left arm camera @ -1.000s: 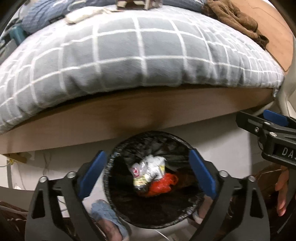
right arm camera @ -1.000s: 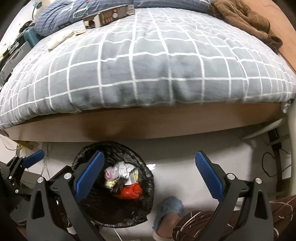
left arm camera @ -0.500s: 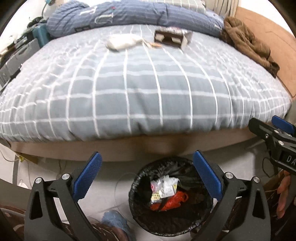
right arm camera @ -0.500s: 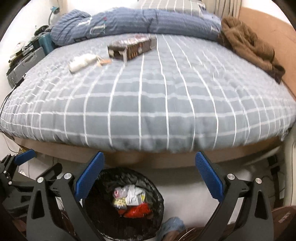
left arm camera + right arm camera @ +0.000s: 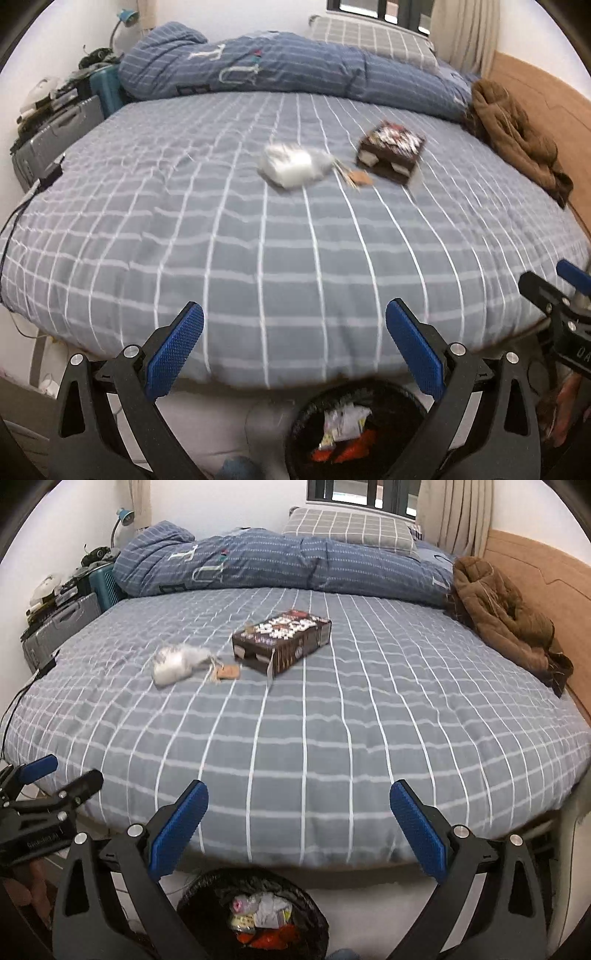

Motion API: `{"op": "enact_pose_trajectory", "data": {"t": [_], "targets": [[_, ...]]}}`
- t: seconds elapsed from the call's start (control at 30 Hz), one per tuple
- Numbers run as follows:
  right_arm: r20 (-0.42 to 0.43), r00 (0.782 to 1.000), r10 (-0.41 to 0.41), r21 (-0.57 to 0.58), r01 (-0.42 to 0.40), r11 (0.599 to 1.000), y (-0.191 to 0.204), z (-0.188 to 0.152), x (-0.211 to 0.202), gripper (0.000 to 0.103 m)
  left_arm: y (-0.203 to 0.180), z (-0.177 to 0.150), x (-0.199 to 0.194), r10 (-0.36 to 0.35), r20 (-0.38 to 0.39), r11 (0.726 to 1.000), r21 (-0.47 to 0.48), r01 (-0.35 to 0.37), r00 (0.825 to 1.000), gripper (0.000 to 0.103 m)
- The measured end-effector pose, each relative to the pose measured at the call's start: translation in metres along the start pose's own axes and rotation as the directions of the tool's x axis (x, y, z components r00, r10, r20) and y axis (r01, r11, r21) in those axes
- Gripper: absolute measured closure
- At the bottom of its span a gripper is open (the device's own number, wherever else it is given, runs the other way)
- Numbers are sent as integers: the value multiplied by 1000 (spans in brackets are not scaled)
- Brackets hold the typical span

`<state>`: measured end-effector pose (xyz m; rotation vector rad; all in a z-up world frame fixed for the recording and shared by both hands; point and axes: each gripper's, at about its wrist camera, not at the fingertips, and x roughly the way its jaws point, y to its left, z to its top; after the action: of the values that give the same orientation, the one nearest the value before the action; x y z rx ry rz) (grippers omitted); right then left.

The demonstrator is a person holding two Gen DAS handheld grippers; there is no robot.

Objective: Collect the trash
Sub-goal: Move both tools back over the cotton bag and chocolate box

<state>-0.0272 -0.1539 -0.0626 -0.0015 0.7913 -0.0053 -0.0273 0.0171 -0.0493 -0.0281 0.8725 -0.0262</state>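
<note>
- A black-lined trash bin (image 5: 255,915) sits on the floor at the bed's edge, holding crumpled white, yellow and red wrappers.
- The left gripper (image 5: 293,354) and right gripper (image 5: 298,836) hang above it, both spread wide and empty.
- Well beyond them on the grey checked blanket (image 5: 332,738) lie a white crumpled wad (image 5: 177,662), a small brown scrap (image 5: 227,672) and a dark printed box (image 5: 282,640), close together.

left claw (image 5: 294,341) and right claw (image 5: 299,823): both held level side by side, fingers spread wide with nothing between the blue pads (image 5: 179,829). each claw shows at the near edge of the other's view; fingertips of a hand (image 5: 565,413) grip the right handle.
</note>
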Motion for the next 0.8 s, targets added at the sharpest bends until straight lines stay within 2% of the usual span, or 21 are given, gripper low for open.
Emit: {"op": "enact_pose_trajectory", "data": {"t": [0.43,0.8], "targets": [[-21,1000,2,5,-2,1000,15,62,71,8,12,77,66,1,24,1000,-21,-1,1000,6],[-37,999,-16,45,17,999,7,120,137,8,8,133,130,9,3,1000,-9,-9,1000,6]]}}
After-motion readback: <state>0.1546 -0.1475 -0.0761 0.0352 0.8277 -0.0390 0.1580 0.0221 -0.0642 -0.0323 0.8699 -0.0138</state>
